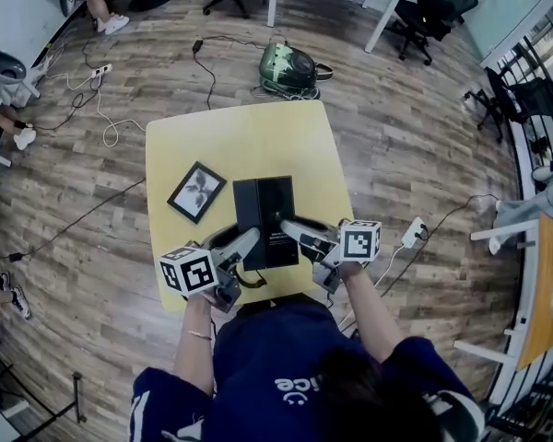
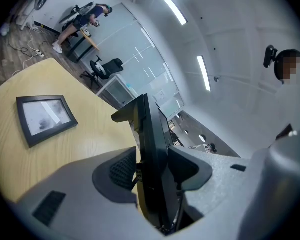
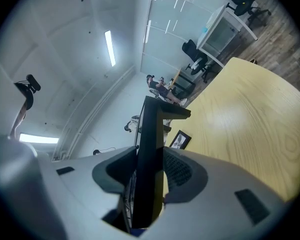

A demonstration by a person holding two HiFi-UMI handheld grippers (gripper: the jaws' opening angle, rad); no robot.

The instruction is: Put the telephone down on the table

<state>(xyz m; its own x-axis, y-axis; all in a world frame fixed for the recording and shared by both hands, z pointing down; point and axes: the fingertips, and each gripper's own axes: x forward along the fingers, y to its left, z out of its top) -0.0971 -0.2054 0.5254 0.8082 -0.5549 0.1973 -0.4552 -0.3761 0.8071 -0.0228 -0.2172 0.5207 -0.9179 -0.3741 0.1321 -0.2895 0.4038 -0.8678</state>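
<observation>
2 grips holding: left gripper (image 1: 247, 244), right gripper (image 1: 283, 225) clamping telephone (image 1: 264, 201), lower centre, over table (image 1: 240, 136); set-down and release seemingly remaining.

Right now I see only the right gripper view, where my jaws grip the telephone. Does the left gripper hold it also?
Observer: Yes, the left gripper is shut on the telephone, on its opposite edge.
Operator: Where is it above the table?
Observer: Over the near half of the table, close to you; I cannot tell if it touches.
Operator: What is the small dark thing behind it?
Observer: A picture frame, lying flat on the table to the telephone's left, apart from it.
</observation>
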